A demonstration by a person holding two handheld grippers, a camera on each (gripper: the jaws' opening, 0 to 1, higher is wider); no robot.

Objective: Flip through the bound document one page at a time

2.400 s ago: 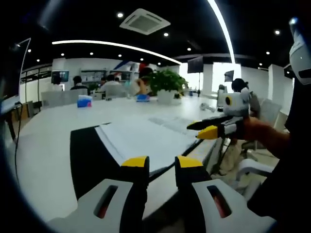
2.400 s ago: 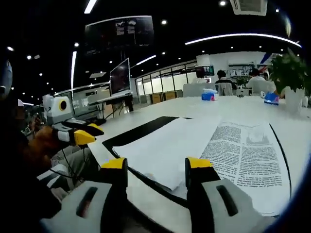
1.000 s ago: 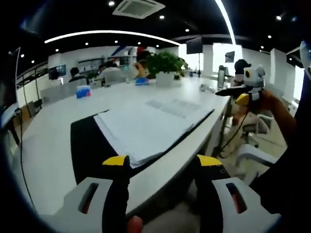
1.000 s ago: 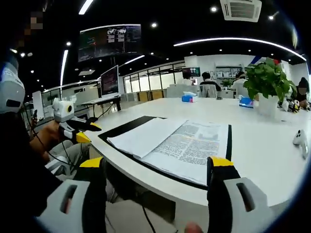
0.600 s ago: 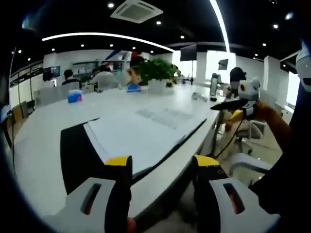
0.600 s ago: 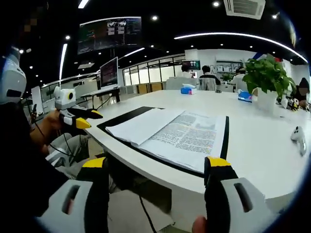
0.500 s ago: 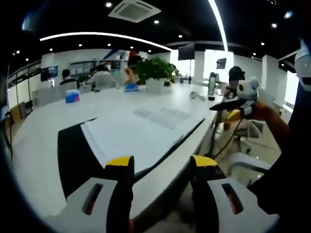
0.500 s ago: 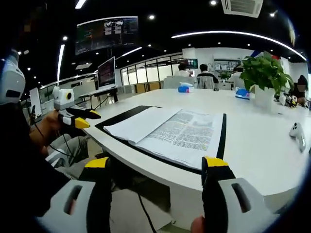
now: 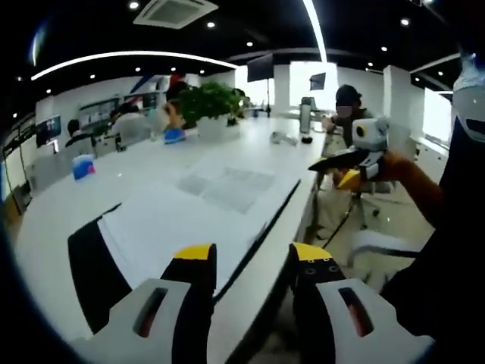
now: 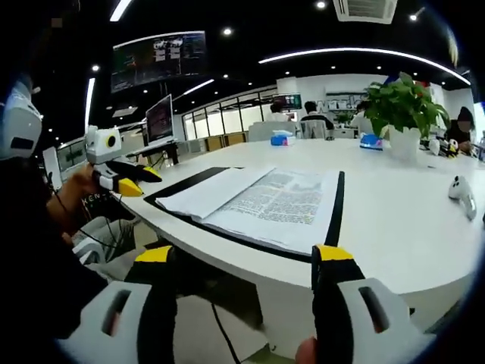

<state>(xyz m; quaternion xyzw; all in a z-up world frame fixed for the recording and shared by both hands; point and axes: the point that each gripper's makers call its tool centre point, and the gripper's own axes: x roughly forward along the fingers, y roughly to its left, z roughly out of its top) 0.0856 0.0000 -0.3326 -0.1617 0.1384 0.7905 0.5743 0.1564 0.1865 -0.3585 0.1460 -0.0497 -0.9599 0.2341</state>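
A: Change? Both tools have backed off the bound document; page released, flip apparently complete.

B: State? Left tool moderately open, empty; right tool wide open, empty. Document lies open, flat on the table, ahead of both, untouched.

Open-plan office. Long white shared desk runs toward far wall; people seated at far end. Potted plant near desk's far right corner, blue tissue box toward far left edge. Monitors on side desks, large wall screen overhead. Black ceiling, strip lights, cassette air-con unit. Glass-partitioned rooms along back. Office chair beside desk's near edge.
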